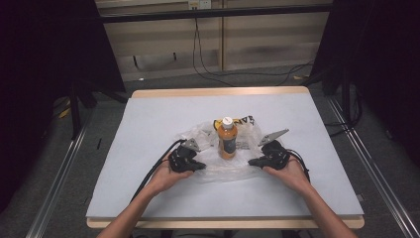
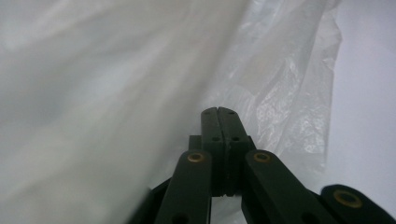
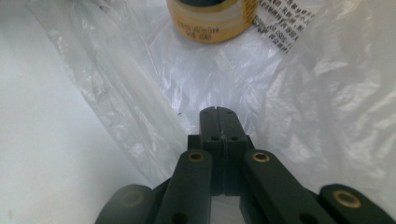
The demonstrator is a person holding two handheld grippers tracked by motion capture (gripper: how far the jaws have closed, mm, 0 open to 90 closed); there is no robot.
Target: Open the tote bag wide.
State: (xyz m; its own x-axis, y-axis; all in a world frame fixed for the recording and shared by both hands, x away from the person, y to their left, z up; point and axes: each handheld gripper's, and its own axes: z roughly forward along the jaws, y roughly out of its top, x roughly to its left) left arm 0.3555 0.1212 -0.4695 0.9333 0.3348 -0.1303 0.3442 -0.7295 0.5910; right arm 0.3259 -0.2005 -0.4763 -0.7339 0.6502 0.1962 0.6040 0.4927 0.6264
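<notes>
**Gripping a thin plastic bag at both sides of an orange bottle**

Starting at the left, the left gripper (image 1: 194, 165) lies low over the table (image 1: 148, 119), held in the person's left hand (image 1: 168, 177), its black cable trailing back along the forearm. Its jaws are pressed fully together; in the left gripper view the plastic bag (image 2: 280, 93) rises in a crinkled, translucent sheet right at the jaw tips, and whether a fold is pinched between them I cannot tell.

At the middle stands the bottle (image 1: 227, 139), upright on the flattened bag (image 1: 218, 171), with orange contents, a white cap and a dark label. Printed black lettering shows on the bag behind it. The bag is clear, thin film, wrinkled and glossy, spread around the bottle's base.

At the right, the right gripper (image 1: 253, 161) rests on the bag's edge in the right hand (image 1: 291, 173). Its jaws are also closed tight. In the right gripper view the bottle (image 3: 212, 21) stands ahead of the tips, apart from them, with film billowing at both sides.

The table is covered by a smooth, pale sheet with a wooden rim.
</notes>
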